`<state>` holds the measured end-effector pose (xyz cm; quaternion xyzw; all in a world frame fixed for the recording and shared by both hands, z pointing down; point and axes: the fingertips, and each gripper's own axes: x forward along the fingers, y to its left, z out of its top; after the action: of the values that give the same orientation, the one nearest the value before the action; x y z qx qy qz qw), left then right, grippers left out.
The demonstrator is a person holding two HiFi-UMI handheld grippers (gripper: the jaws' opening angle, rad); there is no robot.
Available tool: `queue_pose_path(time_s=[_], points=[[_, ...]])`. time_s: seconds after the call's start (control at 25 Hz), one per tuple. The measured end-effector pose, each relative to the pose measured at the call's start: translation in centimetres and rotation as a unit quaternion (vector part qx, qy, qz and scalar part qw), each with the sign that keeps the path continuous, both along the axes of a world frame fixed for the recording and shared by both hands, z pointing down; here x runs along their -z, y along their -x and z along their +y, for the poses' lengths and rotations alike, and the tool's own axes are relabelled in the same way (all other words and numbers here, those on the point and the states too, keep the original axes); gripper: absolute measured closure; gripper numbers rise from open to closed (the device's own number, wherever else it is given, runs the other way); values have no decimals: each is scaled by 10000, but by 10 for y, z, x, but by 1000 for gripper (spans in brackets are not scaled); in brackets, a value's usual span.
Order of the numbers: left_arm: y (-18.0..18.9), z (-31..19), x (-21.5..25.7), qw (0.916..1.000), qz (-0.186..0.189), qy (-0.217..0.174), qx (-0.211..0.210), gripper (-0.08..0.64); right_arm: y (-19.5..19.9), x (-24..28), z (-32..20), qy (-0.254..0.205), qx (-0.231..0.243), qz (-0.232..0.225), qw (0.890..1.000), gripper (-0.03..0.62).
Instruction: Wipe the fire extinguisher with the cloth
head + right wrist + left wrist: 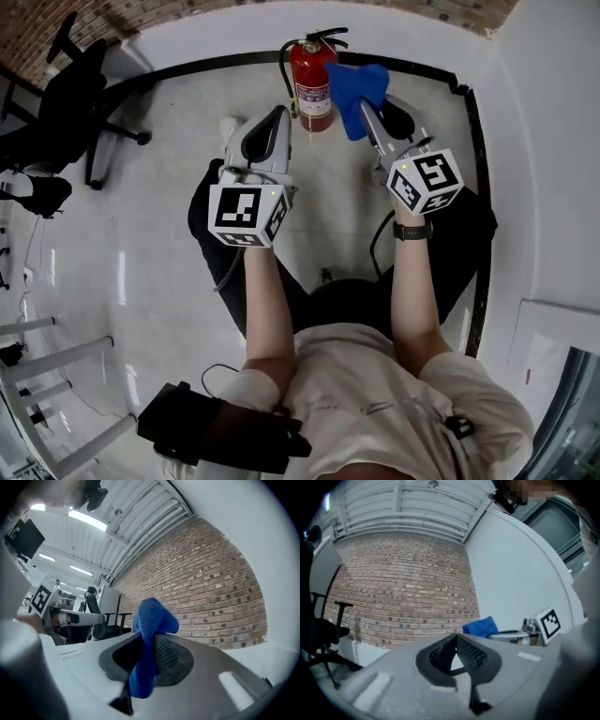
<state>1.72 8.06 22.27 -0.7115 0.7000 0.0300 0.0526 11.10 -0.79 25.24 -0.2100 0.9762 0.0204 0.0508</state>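
Observation:
A red fire extinguisher (314, 84) stands upright on the pale floor by the far wall. My right gripper (364, 111) is shut on a blue cloth (358, 91), which hangs just right of the extinguisher's body, level with its upper half. In the right gripper view the cloth (151, 620) bunches above the jaws and drapes down between them (149, 639). My left gripper (278, 117) points at the floor left of the extinguisher, its jaws (456, 638) meeting at the tips with nothing between. The left gripper view also catches the cloth (480, 626); the extinguisher is out of both gripper views.
A black office chair (75, 89) stands at the far left. A black skirting strip (473, 169) runs along the white walls, which meet in a corner at the right. A brick wall (403, 583) lies ahead. A black bag (211, 431) sits by the person's feet.

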Motion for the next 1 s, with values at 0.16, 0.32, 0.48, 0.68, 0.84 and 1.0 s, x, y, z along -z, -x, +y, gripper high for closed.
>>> queue_pose_path(time_s=[0.16,0.32,0.48,0.68,0.84,1.0], points=[[-60,60,9,9999,-72,-136,71,558,-50,2,76,-99,-118,-46,9999,526],[-109,105,16,9994,-236,-210,162,558,-94,3,130,-81,-386,-53,9992,526],[-134,119,23,9977,-492,-284,360,558,-118,-2,140,148,-523,-152,9984,526],[-131,123,30,9964,-520,-337,580,558,-127,-1,128,479,-616,-219,9967,526],[-116,123,14,9963,-418,-282,690,558,-111,-6,125,361,-508,20,9981,526],[-93,123,5,9959,-358,-253,795,558,-96,-11,123,316,-475,161,9982,526]])
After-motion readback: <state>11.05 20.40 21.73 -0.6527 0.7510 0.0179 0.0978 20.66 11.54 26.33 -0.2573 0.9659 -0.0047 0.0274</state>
